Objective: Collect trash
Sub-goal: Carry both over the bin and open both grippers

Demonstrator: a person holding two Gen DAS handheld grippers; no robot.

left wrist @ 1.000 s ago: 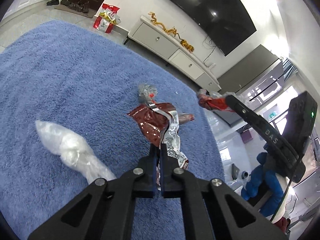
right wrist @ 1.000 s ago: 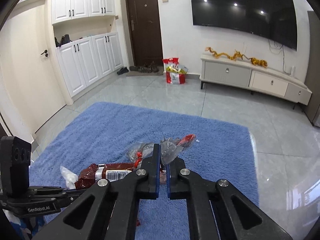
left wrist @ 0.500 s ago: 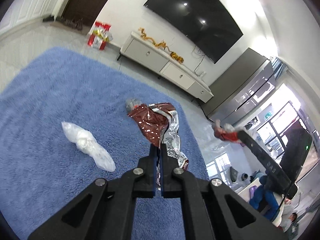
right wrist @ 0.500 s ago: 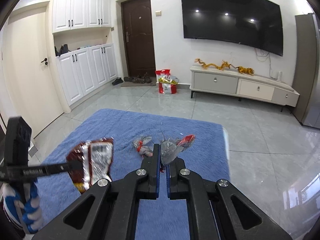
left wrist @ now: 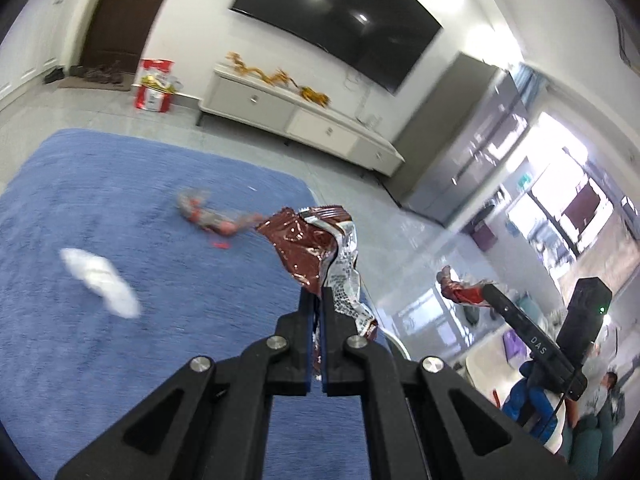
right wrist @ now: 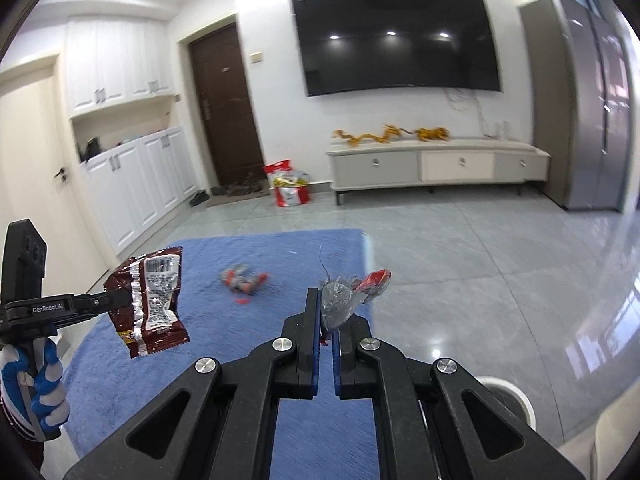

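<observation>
Crumpled brown foil wrapper (left wrist: 320,252), clamped in left gripper (left wrist: 317,300), projects toward 12 o'clock; right gripper (right wrist: 329,312) pinches clear-and-red wrapper (right wrist: 352,292).

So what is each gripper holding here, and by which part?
The left gripper pinches the brown snack wrapper by its lower edge. The right gripper pinches the crumpled clear-and-red wrapper by its clear end.

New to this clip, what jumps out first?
Both claws are up off the floor with trash pinched in them: the left claw holds a crumpled dark red snack bag, the right claw a clear-and-red wrapper. Below them, on the blue rug, another crumpled wrapper and a white plastic wad lie loose.
</observation>
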